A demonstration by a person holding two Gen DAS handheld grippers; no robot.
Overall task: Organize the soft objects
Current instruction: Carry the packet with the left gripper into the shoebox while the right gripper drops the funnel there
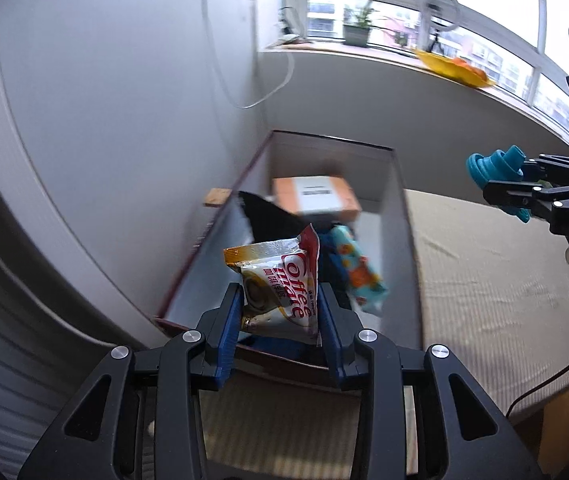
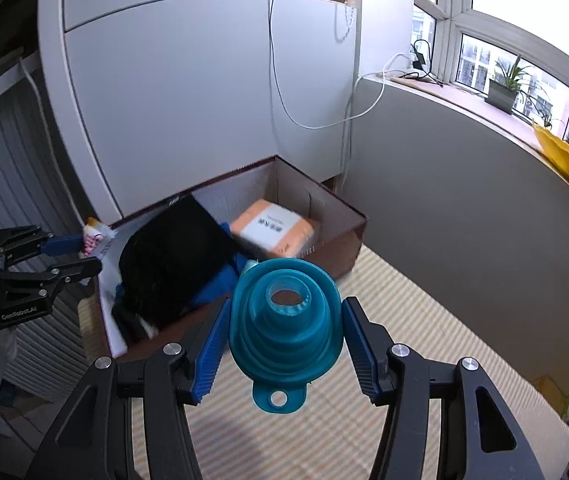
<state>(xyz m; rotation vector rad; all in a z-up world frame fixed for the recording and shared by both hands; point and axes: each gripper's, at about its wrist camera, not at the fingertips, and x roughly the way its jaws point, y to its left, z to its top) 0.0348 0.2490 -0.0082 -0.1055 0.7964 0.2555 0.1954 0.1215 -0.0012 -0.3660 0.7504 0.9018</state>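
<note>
Two hand-held grippers hang above a striped beige mat (image 2: 384, 320), each carrying one soft item near an open box. Largest in view is the white cabinet (image 2: 188, 92), which stands just behind the box with a white cable (image 2: 284, 96) dangling across its front; a windowsill (image 2: 496, 110) with a potted plant (image 2: 502, 88) runs off to the side. Next comes the box (image 2: 336, 200), a long cardboard carton with dark red outer walls and pale inner walls, lying on the mat against the cabinet. Inside it, a black fabric item (image 2: 172, 256) fills the near part, an orange packet with a white label (image 2: 274, 228) lies toward the far end, a patterned teal pouch (image 1: 358, 276) leans by one wall, and some blue material (image 2: 216, 284) shows beside the black fabric. The right hand-held gripper (image 2: 284, 344) is clamped on a teal collapsible funnel (image 2: 284, 320), its blue pads pressing both sides, the spout pointing away from the camera and the hanging tab toward it; the funnel hovers beside the box's near wall, over the mat. The left hand-held gripper (image 1: 280, 320) is clamped on a coffee creamer sachet (image 1: 280, 284), held upright between the blue pads above the box's near end.
</note>
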